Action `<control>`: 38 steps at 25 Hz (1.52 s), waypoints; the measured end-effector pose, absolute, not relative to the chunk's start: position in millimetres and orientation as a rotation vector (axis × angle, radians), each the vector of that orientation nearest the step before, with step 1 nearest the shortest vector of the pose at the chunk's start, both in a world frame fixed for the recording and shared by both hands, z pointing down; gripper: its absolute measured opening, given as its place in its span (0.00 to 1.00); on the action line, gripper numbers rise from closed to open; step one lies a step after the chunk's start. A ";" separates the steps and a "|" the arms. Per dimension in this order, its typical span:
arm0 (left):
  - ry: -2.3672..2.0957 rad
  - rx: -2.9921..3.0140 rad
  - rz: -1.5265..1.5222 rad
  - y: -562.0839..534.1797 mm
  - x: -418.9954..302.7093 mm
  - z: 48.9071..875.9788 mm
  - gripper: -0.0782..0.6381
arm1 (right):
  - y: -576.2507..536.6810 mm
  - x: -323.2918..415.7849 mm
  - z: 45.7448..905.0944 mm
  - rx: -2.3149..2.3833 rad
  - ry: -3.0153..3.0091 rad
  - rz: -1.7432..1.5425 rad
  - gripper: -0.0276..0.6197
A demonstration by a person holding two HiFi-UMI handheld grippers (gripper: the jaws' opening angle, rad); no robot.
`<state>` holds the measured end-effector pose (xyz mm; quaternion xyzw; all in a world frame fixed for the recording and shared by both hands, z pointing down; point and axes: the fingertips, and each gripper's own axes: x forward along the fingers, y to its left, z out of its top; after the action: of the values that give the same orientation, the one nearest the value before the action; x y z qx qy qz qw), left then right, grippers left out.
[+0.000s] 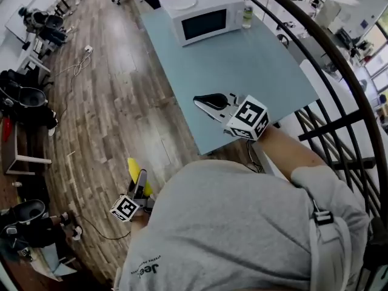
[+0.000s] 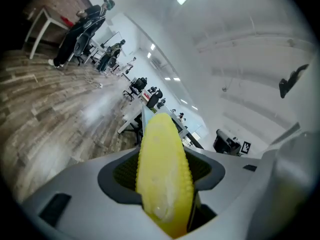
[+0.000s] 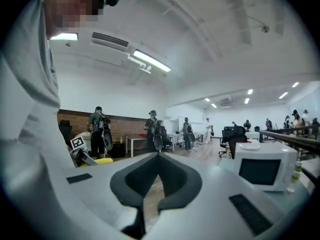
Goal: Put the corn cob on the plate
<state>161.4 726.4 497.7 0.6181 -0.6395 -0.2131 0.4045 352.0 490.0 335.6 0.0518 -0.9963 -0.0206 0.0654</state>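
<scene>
A yellow corn cob point(image 2: 163, 174) sits lengthwise between the pads of my left gripper point(image 2: 162, 184), which is shut on it. In the head view that gripper point(image 1: 138, 179) is low at the left, over the wooden floor, and the corn cob point(image 1: 134, 169) sticks out ahead of it. My right gripper point(image 1: 205, 102) is over the near end of the light blue table point(image 1: 242, 65), shut and holding nothing, its jaws point(image 3: 157, 156) meeting at the tips. A white plate point(image 1: 180, 3) lies on top of the white microwave point(image 1: 203, 18) at the table's far end. In the right gripper view the plate point(image 3: 250, 146) shows at the right.
A clear bottle point(image 1: 247, 14) stands beside the microwave. A dark metal railing point(image 1: 327, 102) curves along the table's right side. Office chairs and desks point(image 1: 36, 29) line the left of the wooden floor point(image 1: 103, 108). Several people point(image 3: 100, 129) stand far off.
</scene>
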 end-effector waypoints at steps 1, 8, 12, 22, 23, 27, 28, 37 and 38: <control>-1.631 1.596 -0.518 734.1 140.1 483.1 0.47 | 504.3 324.8 324.5 0.110 -3.021 -0.058 0.06; -1.646 2.138 -0.358 694.7 105.9 341.6 0.47 | 615.3 174.9 336.3 -0.661 -2.815 0.830 0.43; -1.504 2.275 -0.439 653.4 103.4 309.3 0.47 | 633.9 116.0 315.6 -0.969 -2.793 0.977 0.54; -1.459 2.327 -0.233 544.0 6.4 301.9 0.47 | 545.0 3.2 286.8 -1.288 -2.823 1.075 0.56; -1.466 2.330 -0.207 527.6 -7.1 301.0 0.47 | 529.0 -10.7 284.7 -1.312 -2.818 1.049 0.56; -1.379 2.337 -0.139 455.7 -40.0 295.6 0.47 | 454.9 -51.4 258.5 -1.350 -2.850 0.936 0.56; -1.345 2.361 -0.123 436.0 -45.8 291.7 0.47 | 437.9 -59.5 252.2 -1.365 -2.855 0.883 0.56; -1.085 2.475 -0.285 284.6 -160.2 300.9 0.47 | 290.6 -188.7 266.2 -1.217 -2.906 0.852 0.41; -1.029 2.480 -0.304 265.4 -176.2 305.3 0.47 | 269.8 -205.0 271.0 -1.145 -2.929 0.858 0.41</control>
<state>-176.2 265.4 305.3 0.8957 -0.3717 -0.1096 0.2178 -205.0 269.8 271.0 -0.3506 -0.8970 0.2627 -0.0593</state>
